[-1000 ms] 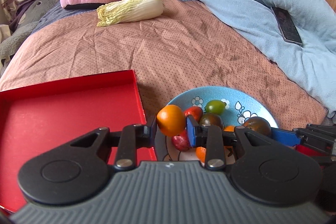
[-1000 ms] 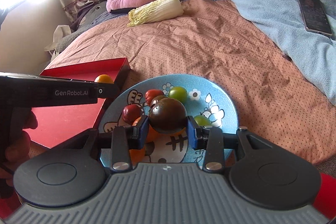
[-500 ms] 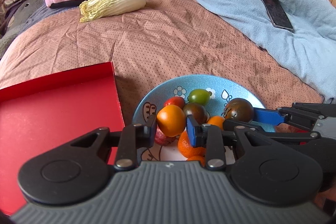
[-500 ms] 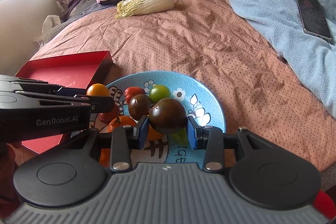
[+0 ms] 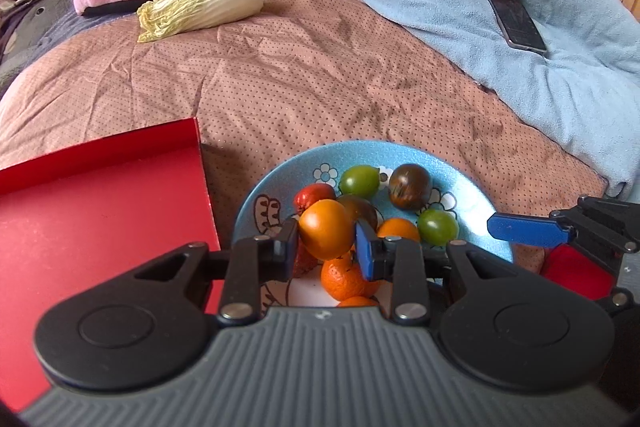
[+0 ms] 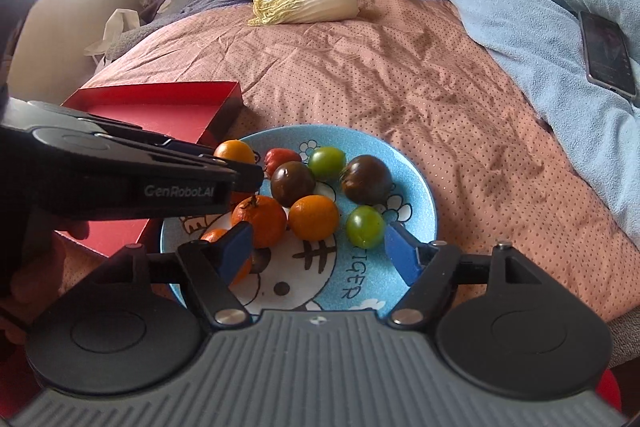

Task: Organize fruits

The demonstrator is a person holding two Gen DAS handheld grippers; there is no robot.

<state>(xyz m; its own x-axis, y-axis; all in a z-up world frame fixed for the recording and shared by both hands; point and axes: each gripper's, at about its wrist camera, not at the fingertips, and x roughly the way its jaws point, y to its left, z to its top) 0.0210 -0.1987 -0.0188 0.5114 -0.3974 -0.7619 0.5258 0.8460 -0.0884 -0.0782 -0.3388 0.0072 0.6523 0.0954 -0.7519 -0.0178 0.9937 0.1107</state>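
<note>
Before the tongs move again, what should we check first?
1. Left tongs squeeze the orange tomato: ok.
2. Right tongs open, having just spread, nothing between them: ok.
3. Dark tomato lying on the blue plate: ok.
4. Dark tomato lying still: cannot tell.
5. Red tray has bare room: ok.
6. The two tongs apart: ok.

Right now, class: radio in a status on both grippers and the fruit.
Left gripper shut on orange tomato. Right gripper open, jaws just opened, nothing between them. Dark tomato on blue plate. Red tray unobstructed.
</note>
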